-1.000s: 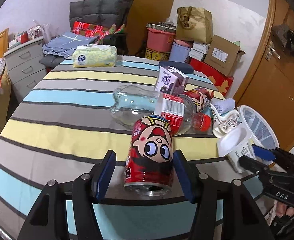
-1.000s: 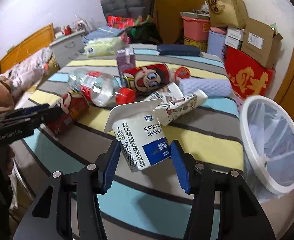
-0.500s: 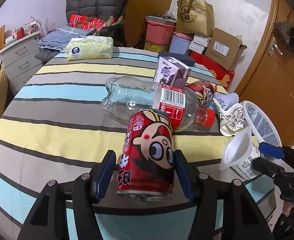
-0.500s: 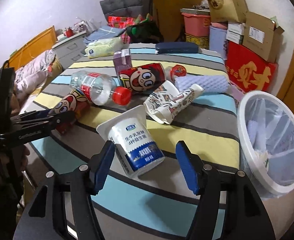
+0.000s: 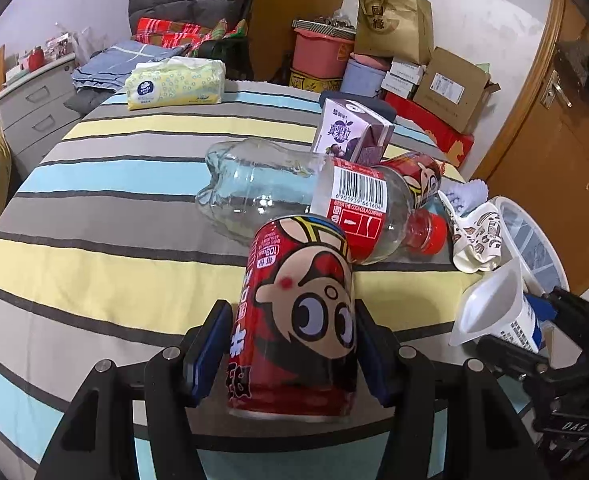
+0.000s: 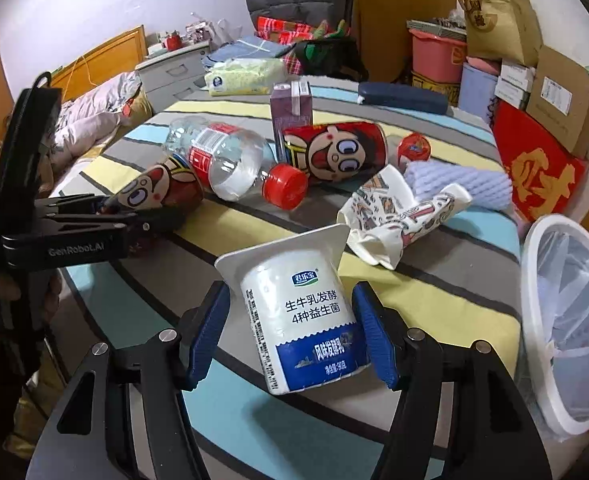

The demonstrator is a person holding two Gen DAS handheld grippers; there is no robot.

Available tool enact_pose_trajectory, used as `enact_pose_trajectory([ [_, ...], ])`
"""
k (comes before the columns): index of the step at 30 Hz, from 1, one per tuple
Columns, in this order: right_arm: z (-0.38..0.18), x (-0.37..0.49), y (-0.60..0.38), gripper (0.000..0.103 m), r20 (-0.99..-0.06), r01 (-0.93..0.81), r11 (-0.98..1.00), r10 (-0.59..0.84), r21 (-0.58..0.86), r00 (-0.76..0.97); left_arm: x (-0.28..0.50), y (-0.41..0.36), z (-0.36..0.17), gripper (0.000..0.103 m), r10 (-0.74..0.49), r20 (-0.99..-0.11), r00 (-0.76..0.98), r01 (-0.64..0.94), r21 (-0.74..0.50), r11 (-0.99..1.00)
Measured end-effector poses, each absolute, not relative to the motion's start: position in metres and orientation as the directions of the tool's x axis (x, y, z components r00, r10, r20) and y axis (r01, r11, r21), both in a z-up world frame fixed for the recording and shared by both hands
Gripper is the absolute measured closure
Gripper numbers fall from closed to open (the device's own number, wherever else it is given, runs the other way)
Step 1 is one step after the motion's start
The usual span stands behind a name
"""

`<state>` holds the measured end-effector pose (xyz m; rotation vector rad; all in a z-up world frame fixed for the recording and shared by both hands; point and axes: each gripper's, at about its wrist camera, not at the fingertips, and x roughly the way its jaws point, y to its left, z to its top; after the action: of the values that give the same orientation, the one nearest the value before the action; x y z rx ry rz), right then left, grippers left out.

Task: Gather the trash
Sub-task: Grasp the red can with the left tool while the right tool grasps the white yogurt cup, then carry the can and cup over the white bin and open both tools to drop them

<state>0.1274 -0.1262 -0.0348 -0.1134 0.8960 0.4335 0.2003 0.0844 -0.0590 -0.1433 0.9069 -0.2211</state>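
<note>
Yogurt cup (image 6: 302, 312), bottle (image 5: 294, 196) "COCA-COLA COMPANY"

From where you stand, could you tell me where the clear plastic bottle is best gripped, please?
Probably across its labelled middle, coming from above: the clear plastic bottle lies on its side, while its red cap end crowds the lying can.
</note>
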Motion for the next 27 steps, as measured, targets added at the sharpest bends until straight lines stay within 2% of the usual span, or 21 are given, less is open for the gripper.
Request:
enact_pose_trajectory([
  [2,-0.036,0.125,-0.126,0.041,-0.775,-0.411,0.908,0.316,0.08,0.547,0.2,0.084,-0.058,0.049,-0.254,-0.762,0.596,0.132,-0.219,0.967],
  [4,-0.035,0.124,-0.129,0.048,-0.772,-0.409,0.908,0.325,0.093,0.545,0.201,0.083,-0.059,0.049,-0.249,-0.763,0.597,0.136,-0.21,0.968],
  [27,-0.009,0.109,-0.16,0.05,-0.687,-0.332,0.929,0.348,0.162,0.638,0.159,0.057,-0.011,0.051,-0.254,-0.695,0.673,0.171,-0.188,0.967],
])
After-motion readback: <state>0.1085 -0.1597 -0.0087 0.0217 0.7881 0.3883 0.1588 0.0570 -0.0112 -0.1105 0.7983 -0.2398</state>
